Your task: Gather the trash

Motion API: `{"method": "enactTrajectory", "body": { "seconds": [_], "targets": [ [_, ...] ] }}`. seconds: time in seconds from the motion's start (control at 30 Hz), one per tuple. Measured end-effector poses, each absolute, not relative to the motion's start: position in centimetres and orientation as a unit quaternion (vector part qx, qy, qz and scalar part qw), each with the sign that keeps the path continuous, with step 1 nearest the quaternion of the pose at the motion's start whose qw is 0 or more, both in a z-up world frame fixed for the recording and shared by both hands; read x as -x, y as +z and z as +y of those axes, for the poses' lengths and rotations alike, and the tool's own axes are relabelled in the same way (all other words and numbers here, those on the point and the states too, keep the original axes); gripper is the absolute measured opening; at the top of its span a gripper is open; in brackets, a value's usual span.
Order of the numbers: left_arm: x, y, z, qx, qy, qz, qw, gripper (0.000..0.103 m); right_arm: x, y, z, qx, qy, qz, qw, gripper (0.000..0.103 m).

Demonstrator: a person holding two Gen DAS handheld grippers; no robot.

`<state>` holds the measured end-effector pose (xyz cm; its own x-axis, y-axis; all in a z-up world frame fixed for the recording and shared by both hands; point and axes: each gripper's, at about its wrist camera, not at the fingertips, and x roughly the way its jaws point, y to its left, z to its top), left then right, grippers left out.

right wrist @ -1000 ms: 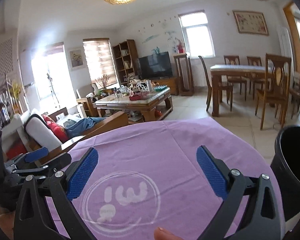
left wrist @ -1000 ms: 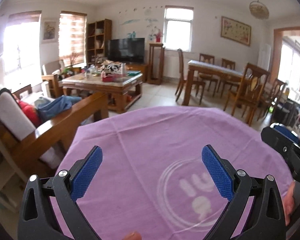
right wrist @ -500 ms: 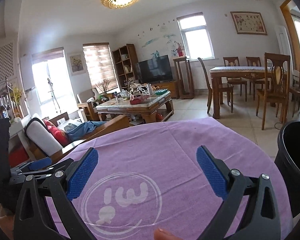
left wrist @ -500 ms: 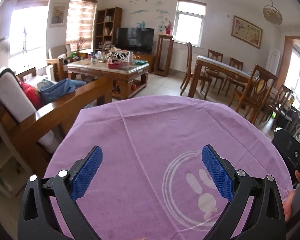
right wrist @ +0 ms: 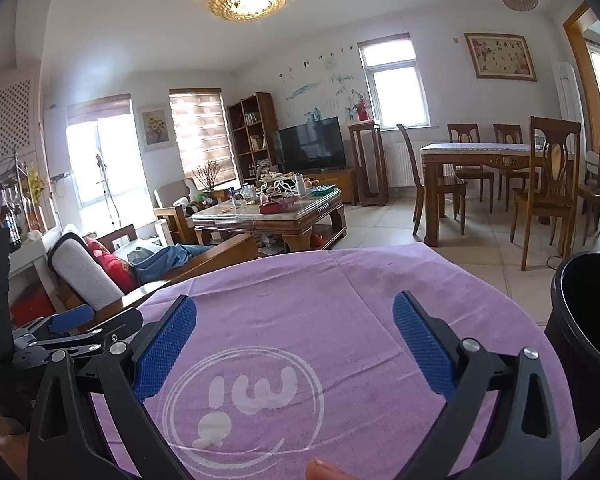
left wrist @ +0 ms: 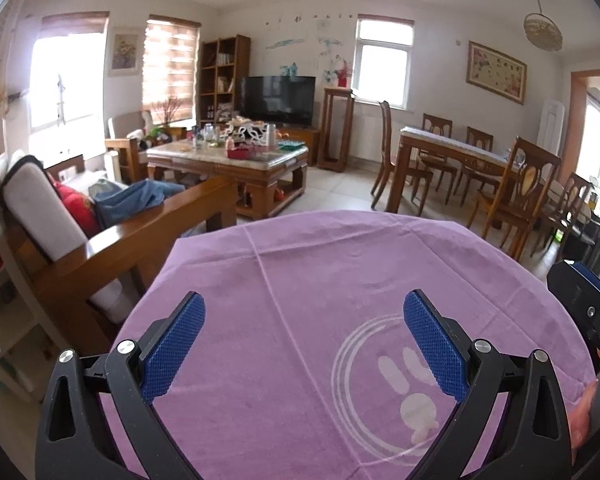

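Right wrist view | right gripper and left gripper jaws spread, empty | purple cloth bare, no trash visible | black bin right edge | scan wider before reaching.

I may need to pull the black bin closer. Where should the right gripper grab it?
Take the bin by its near rim, from above, one finger inside and one outside: it stands upright and open, its body probably too wide for the open right gripper. It sits right of the table.

Left wrist: low over the desk, facing the living room.
Right wrist: likewise, angled leftward.
Shared: desk, television.
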<state>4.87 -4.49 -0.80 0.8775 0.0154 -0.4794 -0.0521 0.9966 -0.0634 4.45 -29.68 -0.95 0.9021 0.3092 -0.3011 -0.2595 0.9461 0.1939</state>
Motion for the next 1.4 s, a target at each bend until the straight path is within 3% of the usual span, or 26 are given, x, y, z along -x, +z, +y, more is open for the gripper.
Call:
{"method": "enactTrajectory", "body": {
  "seconds": [1.4],
  "targets": [
    [-3.4, -0.7, -5.1, 0.039, 0.015, 0.225, 0.973, 0.098, -4.4, -1.0, -29.9, -0.075, 0.145, 0.166, 0.972, 0.098]
  ]
}}
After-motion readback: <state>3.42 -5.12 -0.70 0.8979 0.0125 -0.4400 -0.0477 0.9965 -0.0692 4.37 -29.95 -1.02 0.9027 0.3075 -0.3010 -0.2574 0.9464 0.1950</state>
